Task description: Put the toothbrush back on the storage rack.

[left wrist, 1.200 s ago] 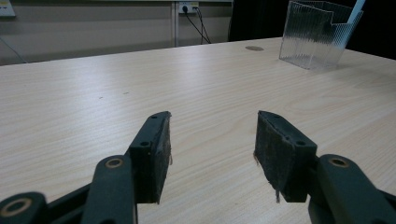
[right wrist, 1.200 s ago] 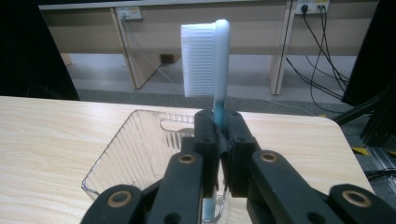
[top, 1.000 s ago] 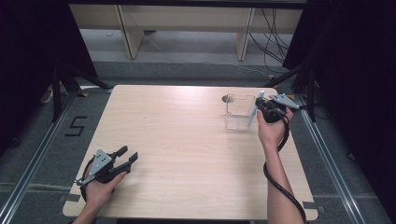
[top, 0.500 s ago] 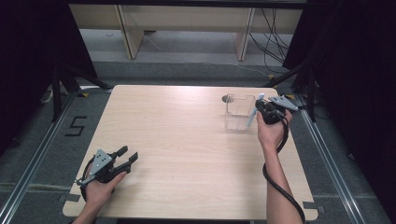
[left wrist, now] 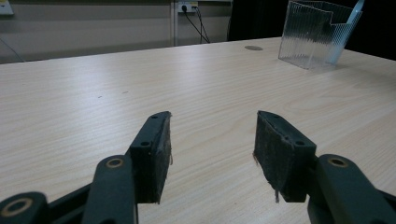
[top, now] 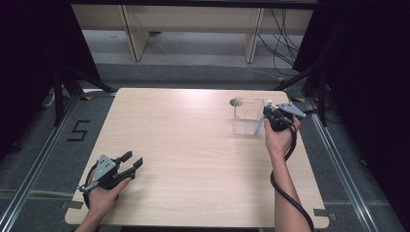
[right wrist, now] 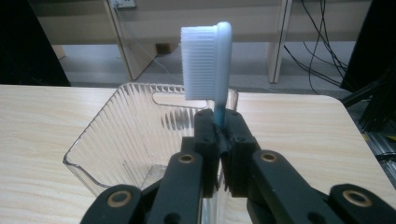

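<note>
Right tongs [right wrist: 219, 140] pinching toothbrush [right wrist: 210, 60] over clear bin [top: 248, 116] rim, left tongs [left wrist: 210, 154] spread – open tabletop [top: 193, 140] around

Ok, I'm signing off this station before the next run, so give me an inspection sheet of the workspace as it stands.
Surface: light wooden table, with a small round mark near the far edge.
Job's things: blue toothbrush, bristle head up, above the clear ribbed container that stands at the table's far right.
Clutter: nothing seen.
Grippers: right gripper shut on the toothbrush handle; left gripper open, nothing between its jaws, at the near left corner.
Cables: black cable trails from the right gripper along the forearm; more cables on the floor behind.
Surroundings: grey floor with a marked 5, wooden furniture legs behind.
</note>
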Available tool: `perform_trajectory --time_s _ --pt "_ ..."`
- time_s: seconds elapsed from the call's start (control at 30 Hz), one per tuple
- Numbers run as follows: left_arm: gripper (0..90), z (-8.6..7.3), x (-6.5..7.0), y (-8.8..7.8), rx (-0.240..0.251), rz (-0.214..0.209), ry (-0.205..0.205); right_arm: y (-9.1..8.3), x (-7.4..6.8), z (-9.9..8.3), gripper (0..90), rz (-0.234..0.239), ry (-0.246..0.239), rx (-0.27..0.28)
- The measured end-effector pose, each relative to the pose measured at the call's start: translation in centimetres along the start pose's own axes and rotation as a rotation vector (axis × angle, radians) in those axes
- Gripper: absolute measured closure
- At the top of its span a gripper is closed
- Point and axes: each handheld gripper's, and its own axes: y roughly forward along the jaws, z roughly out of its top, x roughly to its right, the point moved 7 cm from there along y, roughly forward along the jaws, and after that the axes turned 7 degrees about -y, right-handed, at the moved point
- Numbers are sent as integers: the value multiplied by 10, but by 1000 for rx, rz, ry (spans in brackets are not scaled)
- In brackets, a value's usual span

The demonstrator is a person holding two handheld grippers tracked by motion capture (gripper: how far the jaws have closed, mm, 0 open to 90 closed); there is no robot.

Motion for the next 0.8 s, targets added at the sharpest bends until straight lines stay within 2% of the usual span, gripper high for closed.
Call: perform_trajectory --time_s 0.03,0.17,0.27,0.3,0.37,0.4,0.43,0.47,0.57,0.7,0.73,0.8 --pt "452 0 0 0 0 0 1 1 2 0 860 3 -23 5" --pt "453 0 0 0 0 0 0 -1 4 0 858 -7 -45 -2" --pt "453 0 0 0 0 -1 0 0 2 0 855 -4 -39 13" --pt "453 0 0 0 0 -1 0 0 0 -1 852 -5 -23 6" --pt "453 0 0 0 0 0 1 -1 2 -1 845 -16 -41 0" --pt "453 0 0 0 1 1 1 0 1 -1 837 -11 -37 5" --pt "453 0 0 0 1 -1 2 -1 -1 -2 829 -8 -6 3" --pt "453 0 0 0 3 -2 3 0 -1 -2 822 -7 -16 5" --pt "453 0 0 0 2 -3 3 -1 0 -2 778 -5 -34 1" --pt "452 0 0 0 -1 -2 -2 -2 -1 -1 700 -4 -27 -5" --pt "453 0 0 0 0 -2 -2 -3 1 0 682 -14 -44 -8" --pt "452 0 0 0 1 -2 -1 -2 0 0 650 -6 -38 4"
